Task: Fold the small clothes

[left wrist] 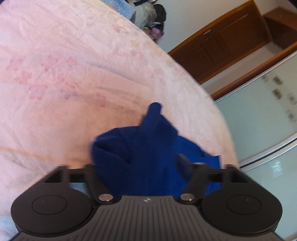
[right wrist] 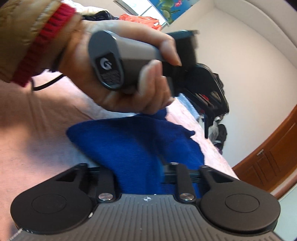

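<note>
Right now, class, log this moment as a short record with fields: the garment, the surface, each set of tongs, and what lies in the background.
garment: blue knit cloth, bunched, not yet folded flat
surface: pink floral bedspread
left tongs: cloth fills the gap between the fingers; grip state unclear
right tongs: cloth lies between the fingers; grip state unclear
left hand: seen from the right wrist view, wrapped around a grey handle, above the cloth
background: wooden door, pile of clothes
</note>
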`<state>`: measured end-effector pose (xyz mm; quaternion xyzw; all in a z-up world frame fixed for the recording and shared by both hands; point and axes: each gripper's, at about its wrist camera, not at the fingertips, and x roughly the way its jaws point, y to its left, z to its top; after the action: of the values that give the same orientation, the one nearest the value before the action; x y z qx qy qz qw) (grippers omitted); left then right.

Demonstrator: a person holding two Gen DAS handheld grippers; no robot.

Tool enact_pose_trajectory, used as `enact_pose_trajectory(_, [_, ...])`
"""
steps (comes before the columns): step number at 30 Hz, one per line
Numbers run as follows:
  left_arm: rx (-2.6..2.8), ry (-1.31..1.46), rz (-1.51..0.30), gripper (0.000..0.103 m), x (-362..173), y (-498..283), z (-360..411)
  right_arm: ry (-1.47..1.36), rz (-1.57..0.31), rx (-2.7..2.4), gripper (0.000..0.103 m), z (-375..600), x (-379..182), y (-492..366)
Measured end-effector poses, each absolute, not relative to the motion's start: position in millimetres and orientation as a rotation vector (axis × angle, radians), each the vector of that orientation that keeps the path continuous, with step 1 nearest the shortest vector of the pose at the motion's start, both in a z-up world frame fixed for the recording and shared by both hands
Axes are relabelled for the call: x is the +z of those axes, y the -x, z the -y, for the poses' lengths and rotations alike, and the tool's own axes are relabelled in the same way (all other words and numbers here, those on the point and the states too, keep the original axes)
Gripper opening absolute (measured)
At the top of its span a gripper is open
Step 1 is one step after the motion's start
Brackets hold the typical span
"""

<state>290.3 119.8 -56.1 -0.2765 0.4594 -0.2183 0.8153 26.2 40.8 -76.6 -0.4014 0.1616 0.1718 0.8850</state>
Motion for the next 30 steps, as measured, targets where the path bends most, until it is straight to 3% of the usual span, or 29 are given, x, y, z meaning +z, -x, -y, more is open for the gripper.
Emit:
enact_pose_trajectory(2, [-0.435, 0.587, -0.982, 0.034, -56.8, -291.6, -120.9, 0.821, -0.342, 0.365, 0.022, -39.5, -73.9, -23.8])
enact_pose_trajectory(4, [-0.414, 0.612, -0.991, 0.013, -59.6, -291.7, -123.3, 0.792, -0.349, 0.379, 0.018, -38.2, -69.4, -19.8])
enact_pose_trajectory(7, [-0.382, 0.583, -0.965, 0.01, -54.5, -283.8, -121.5, 0.725, -0.364, 0.408, 0.007, -29.5, -60.6, -23.7])
enact_pose_trajectory(22, [-0.271, 0.415, -0.796, 0.009, 34.8, -237.7, -66.6, 0.227, -0.318, 0.433, 0.006, 71.3, 5.4, 9.5])
enact_pose_trajectory(30, [-0.28, 0.342, -0.757, 0.009, 60.9, -224.1, -21.3, 0.011, -0.326, 0.398, 0.007, 135.7, 7.4, 14.9])
